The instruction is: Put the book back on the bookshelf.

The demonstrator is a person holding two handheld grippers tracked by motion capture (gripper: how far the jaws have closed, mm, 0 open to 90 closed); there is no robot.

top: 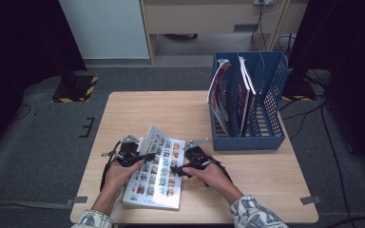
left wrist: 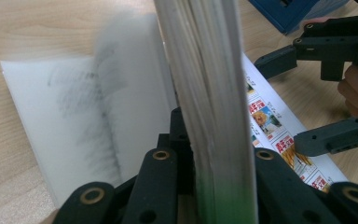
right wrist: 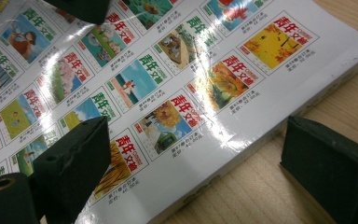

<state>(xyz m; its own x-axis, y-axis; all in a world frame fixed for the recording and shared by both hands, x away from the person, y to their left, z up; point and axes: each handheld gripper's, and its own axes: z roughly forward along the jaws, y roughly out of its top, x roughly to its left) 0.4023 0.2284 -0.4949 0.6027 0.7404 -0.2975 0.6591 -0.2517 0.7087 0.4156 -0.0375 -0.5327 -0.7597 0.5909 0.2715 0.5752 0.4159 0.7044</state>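
Note:
A thick booklet (top: 159,176) with rows of small colour pictures on its cover lies on the wooden table (top: 138,109) near the front edge. My left gripper (top: 142,156) is shut on its left side. In the left gripper view the page block (left wrist: 214,93) stands edge-on between the jaws, with a blurred white leaf (left wrist: 74,121) spread beside it. My right gripper (top: 178,170) is open at the booklet's right edge. In the right gripper view (right wrist: 200,163) one jaw hovers over the cover (right wrist: 168,93) and the other over bare wood. The right gripper (left wrist: 303,100) also shows in the left gripper view.
A blue slotted file holder (top: 266,102) stands at the table's back right with magazines (top: 218,95) upright in it. Bare wood stretches behind and to the left of the booklet. Grey carpet surrounds the table.

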